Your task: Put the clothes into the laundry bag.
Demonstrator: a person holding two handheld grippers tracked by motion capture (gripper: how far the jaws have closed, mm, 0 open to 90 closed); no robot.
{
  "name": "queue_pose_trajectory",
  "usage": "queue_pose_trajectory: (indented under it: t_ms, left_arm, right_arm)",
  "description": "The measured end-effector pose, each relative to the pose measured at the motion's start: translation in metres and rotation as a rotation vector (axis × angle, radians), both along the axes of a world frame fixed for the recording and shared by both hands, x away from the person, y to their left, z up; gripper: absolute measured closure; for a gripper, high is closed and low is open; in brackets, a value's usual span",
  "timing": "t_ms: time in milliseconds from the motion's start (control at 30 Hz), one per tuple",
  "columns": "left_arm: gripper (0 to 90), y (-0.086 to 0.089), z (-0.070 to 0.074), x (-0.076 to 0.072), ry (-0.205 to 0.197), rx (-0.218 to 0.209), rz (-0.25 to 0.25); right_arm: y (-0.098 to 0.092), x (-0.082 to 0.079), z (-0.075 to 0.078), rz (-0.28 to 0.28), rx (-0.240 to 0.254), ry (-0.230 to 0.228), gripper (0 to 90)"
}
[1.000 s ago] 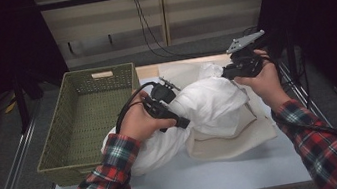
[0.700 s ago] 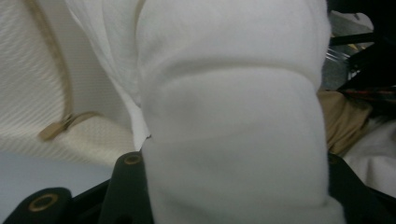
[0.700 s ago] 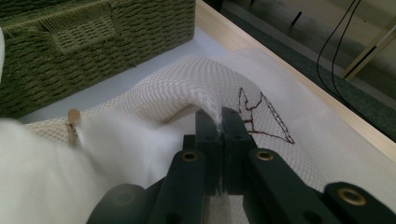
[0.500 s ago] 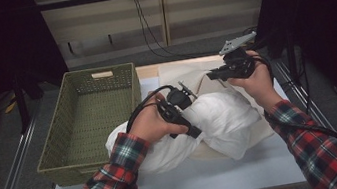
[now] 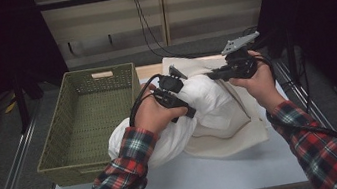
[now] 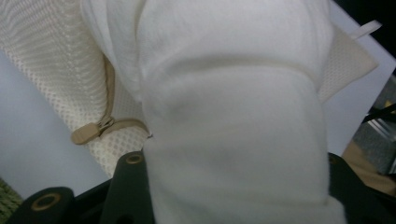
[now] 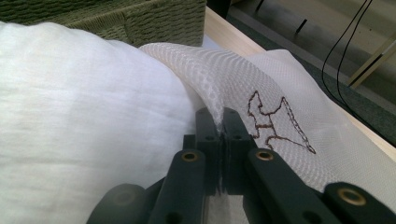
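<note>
1. Left gripper (image 5: 184, 103) clamped around a thick roll of white cloth (image 6: 233, 121), jaws pressed to either side of the bundle.
2. Right gripper (image 7: 219, 122) pinched tight on the rim of a cream mesh bag (image 7: 280, 93), jaws together on the netting.
3. Cloth bundle lying across the mesh bag on the table (image 5: 194, 181), just beside a green woven basket (image 5: 64, 155).

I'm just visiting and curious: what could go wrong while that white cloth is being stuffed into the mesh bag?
1. The right tool pinches only a thin edge of the mesh laundry bag; it might slip and the opening could close.
2. The left tool holds a thick bundle of white cloth; the cloth may snag on the zipper pull.
</note>
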State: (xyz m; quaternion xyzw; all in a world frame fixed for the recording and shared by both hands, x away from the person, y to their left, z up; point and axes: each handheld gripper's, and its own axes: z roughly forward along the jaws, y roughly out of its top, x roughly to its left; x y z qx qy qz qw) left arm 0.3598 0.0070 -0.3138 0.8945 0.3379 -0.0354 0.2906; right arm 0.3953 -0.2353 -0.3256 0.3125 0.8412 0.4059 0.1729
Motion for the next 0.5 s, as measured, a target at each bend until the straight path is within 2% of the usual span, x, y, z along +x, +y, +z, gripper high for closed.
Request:
queue_pose_trajectory:
  t_ms: [100,200,300,400,500]
  left_arm:
    - [53.8,-0.004,0.002,0.000,0.026,-0.028,0.022]
    - [53.8,-0.009,-0.002,0.000,0.041,-0.035,0.046]
    - [53.6,-0.015,-0.010,0.002,0.043,-0.010,0.058]
    - [53.5,-0.018,-0.018,0.004,0.037,-0.004,0.111]
    - [53.4,-0.020,-0.025,0.008,0.032,0.016,0.125]
  right_arm:
    - [0.001,0.001,0.002,0.000,-0.002,-0.003,88.4]
    - [0.001,0.002,0.002,-0.004,-0.007,-0.005,88.4]
    - [0.000,0.001,0.000,-0.003,-0.004,0.003,88.4]
    - [0.001,0.001,-0.001,-0.001,-0.001,0.011,88.3]
    - [0.004,0.001,-0.002,0.009,-0.008,0.005,88.3]
